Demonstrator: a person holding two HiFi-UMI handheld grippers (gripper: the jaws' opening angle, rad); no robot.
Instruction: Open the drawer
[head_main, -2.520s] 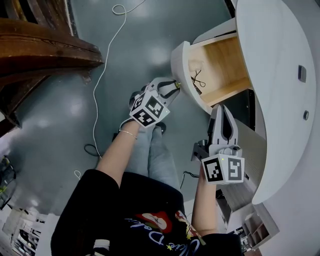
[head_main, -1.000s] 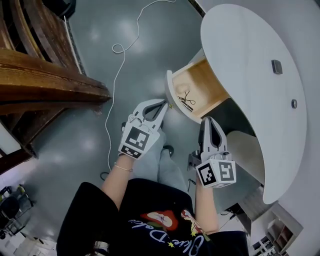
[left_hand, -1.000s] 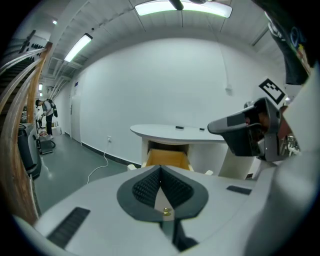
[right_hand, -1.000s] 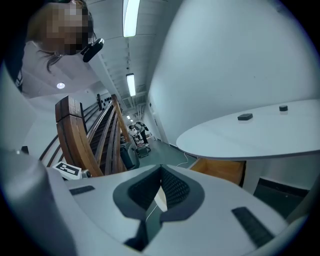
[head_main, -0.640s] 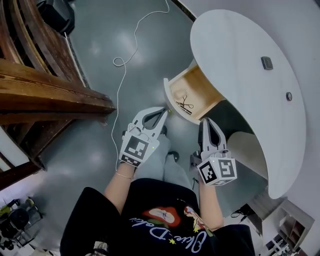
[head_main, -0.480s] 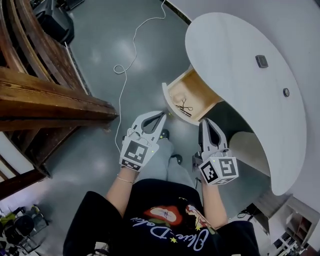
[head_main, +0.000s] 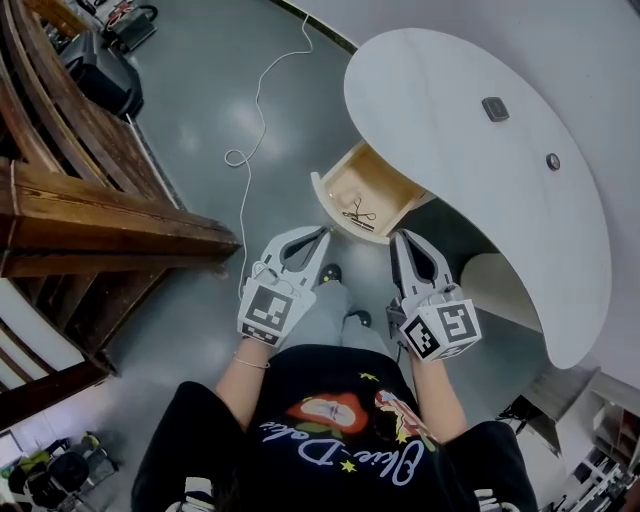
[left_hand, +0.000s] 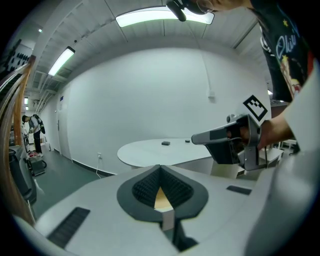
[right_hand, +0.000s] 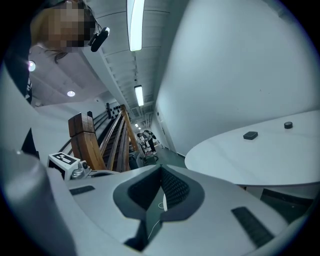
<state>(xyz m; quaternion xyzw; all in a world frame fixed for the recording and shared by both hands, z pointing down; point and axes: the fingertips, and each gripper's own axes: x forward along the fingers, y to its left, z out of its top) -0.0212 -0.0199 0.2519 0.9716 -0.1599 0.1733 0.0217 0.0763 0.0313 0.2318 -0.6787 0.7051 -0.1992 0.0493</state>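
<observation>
The drawer (head_main: 358, 200) is standing pulled out from under the white counter (head_main: 450, 150), showing a small dark wiry thing (head_main: 357, 213) inside. The left claw (head_main: 322, 233) and the right claw (head_main: 400, 238) are hovering near it without touching, both pressed together and holding nothing. The opening step is looking finished to me, so the next move is probably asking for nothing more than keeping both claws away from the drawer.

Head view looks down — all share the table (head_main: 450, 200).
</observation>
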